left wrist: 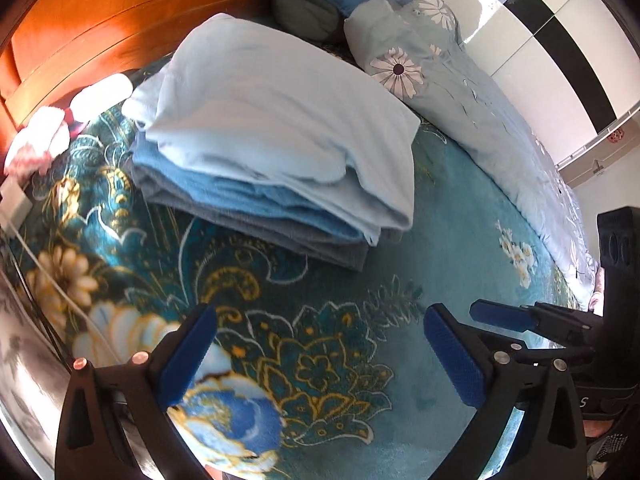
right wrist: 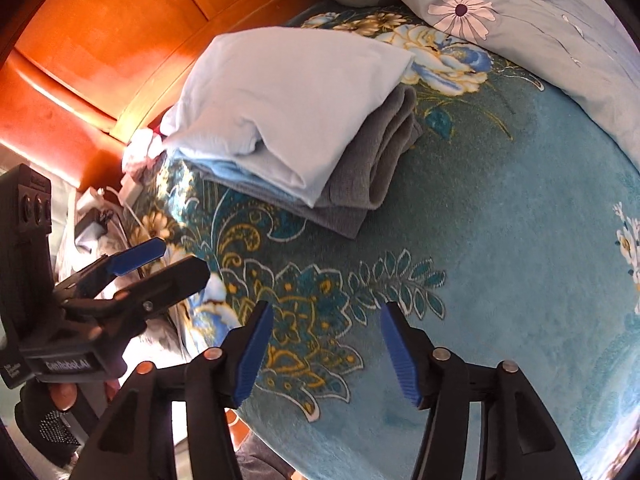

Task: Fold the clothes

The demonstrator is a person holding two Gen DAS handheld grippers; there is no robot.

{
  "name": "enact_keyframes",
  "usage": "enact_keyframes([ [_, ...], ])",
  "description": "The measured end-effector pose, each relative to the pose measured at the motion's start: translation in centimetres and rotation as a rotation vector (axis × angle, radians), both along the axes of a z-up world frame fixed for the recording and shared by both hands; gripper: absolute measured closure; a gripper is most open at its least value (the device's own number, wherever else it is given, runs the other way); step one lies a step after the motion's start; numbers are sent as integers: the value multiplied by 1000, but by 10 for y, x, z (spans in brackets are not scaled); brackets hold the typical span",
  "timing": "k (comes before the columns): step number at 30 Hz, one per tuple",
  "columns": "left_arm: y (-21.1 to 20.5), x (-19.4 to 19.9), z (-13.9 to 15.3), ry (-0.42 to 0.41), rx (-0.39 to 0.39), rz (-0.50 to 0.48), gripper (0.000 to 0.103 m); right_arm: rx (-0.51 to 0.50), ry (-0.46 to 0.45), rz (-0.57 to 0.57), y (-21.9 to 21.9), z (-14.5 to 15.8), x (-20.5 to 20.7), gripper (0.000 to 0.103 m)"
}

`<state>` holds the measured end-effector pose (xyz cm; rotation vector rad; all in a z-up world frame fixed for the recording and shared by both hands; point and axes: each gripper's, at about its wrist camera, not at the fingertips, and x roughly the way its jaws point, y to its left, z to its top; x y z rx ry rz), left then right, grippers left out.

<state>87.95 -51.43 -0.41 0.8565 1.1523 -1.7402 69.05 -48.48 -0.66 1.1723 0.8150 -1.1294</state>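
We carry two black plastic grippers, the left gripper [left wrist: 320, 354] and the right gripper [right wrist: 326, 354], each with ribbed blue pads [right wrist: 400, 354] and round silver pivot pins [right wrist: 442, 354]. One body bears white lettering.

Strong daylight lit both views, and the wooden headboard [left wrist: 100, 32] glowed orange with glare. Fisheye distortion curved the edges into dark corners. Slight blur softened the bedspread [right wrist: 500, 240] pattern.

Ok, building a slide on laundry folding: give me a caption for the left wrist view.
Both grippers, left and right, open and empty above a floral blanket, facing a stack of folded clothes.
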Motion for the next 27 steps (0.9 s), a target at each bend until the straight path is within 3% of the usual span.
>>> enact_keyframes([
  [7,22,2,-8,5,17,56,0,1,21,11,15,-3,-4,27],
  [21,56,2,-18,-68,-21,101,0,10,56,31,47,-16,-9,1],
  [27,65,-1,-16,-100,-50,87,0,-3,74,23,52,-15,-12,0],
])
